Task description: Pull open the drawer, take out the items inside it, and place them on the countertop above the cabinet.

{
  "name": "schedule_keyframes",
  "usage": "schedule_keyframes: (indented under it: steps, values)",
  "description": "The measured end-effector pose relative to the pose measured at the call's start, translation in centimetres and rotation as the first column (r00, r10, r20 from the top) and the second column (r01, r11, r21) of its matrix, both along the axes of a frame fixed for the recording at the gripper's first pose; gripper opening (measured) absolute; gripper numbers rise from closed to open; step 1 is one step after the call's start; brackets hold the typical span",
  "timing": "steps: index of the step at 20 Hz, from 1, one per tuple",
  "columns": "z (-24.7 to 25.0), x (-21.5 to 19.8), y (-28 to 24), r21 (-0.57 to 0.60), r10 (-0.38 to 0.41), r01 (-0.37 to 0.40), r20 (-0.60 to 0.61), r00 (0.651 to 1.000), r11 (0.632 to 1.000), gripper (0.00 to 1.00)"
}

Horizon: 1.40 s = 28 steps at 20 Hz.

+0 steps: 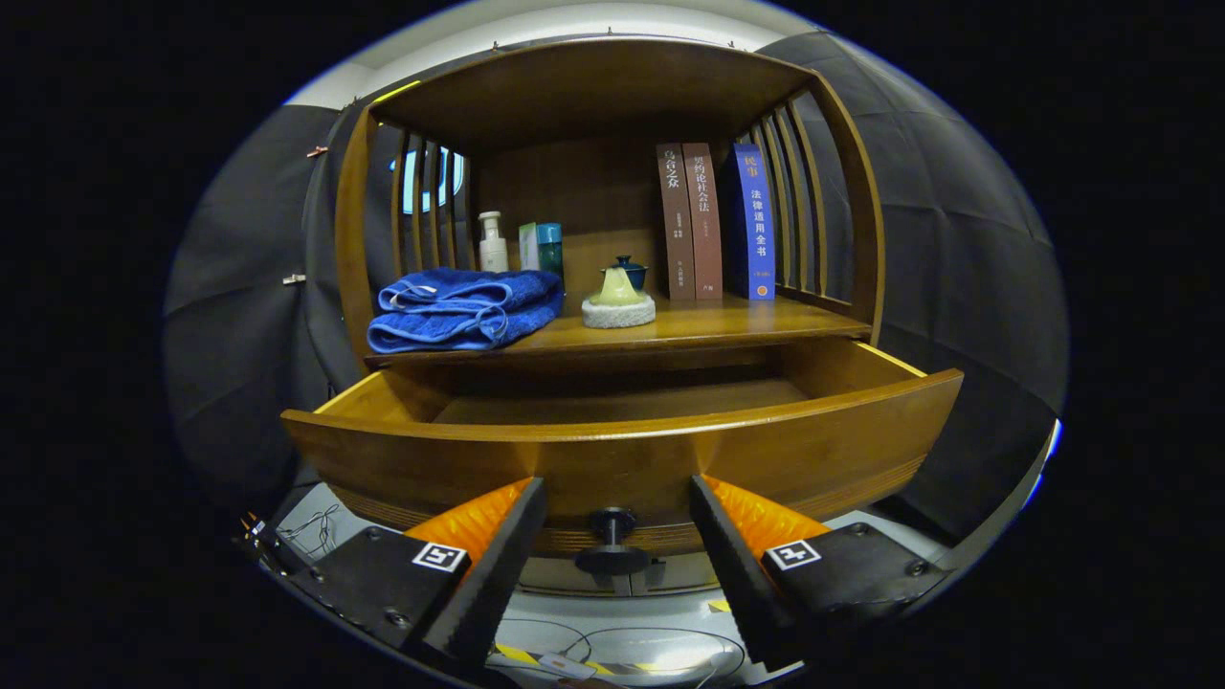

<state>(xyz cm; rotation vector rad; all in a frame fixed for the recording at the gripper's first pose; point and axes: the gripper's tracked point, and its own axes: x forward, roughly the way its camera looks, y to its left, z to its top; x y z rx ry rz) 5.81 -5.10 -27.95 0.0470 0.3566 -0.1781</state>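
Gripper view: the gripper [612, 536] sits low in front of a wooden cabinet [356, 239], fingers spread apart w/ nothing between them but the drawer knob [611, 541], which stands in the gap, touching neither finger. Drawer [622, 459] is pulled out toward the fingers, its curved front just ahead of them; the visible part of its floor looks bare, though the near part is hidden behind the front panel, so can't tell for sure. Beyond the fingers on the countertop [708, 330], left to right: folded blue towel [464, 308], white pump bottle [493, 242] and a teal box [548, 248] behind it, a small pale round item [618, 301] w/ a dark lidded pot [631, 272] behind, then three upright books [713, 222], two brown, one blue, at the back right.
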Motion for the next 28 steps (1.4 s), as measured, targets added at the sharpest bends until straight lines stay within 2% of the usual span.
schedule_keyframes:
  steps: [7,13,20,28]
  values:
    - [-0.5,5.3,-0.8,0.01,-0.007,0.007,0.004,1.0,1.0,0.98]
    - [-0.7,8.1,-1.3,0.014,-0.011,0.011,0.007,1.0,1.0,0.98]
    - [-0.8,9.8,-1.5,0.024,-0.019,0.018,0.003,1.0,1.0,0.98]
    - [-1.1,9.7,-1.6,0.038,-0.022,0.023,-0.009,1.0,0.999,0.99]
